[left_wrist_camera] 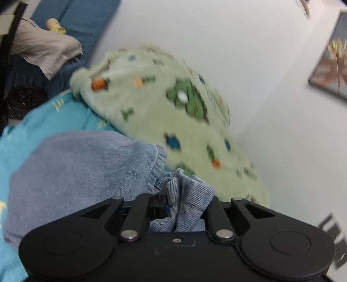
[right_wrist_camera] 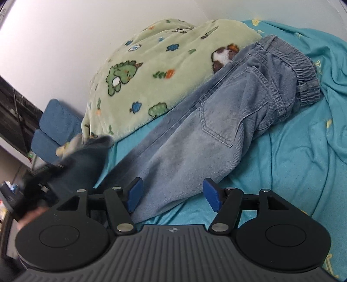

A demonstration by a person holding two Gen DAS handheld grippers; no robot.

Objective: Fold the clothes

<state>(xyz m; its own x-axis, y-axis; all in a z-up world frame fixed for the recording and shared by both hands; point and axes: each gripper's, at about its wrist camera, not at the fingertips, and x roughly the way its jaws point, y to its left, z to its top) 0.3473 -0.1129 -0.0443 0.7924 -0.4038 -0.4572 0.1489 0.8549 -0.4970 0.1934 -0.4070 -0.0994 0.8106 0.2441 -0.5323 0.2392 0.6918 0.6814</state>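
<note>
One pair of jeans on one turquoise bedsheet, with one green fleece blanket bunched at the far side by the wall. Two grippers: the left gripper and the right gripper, which shows two blue pads. Far left: one dark blue sofa, one grey cloth and one small yellow toy on it; far right, one picture on the wall.
</note>
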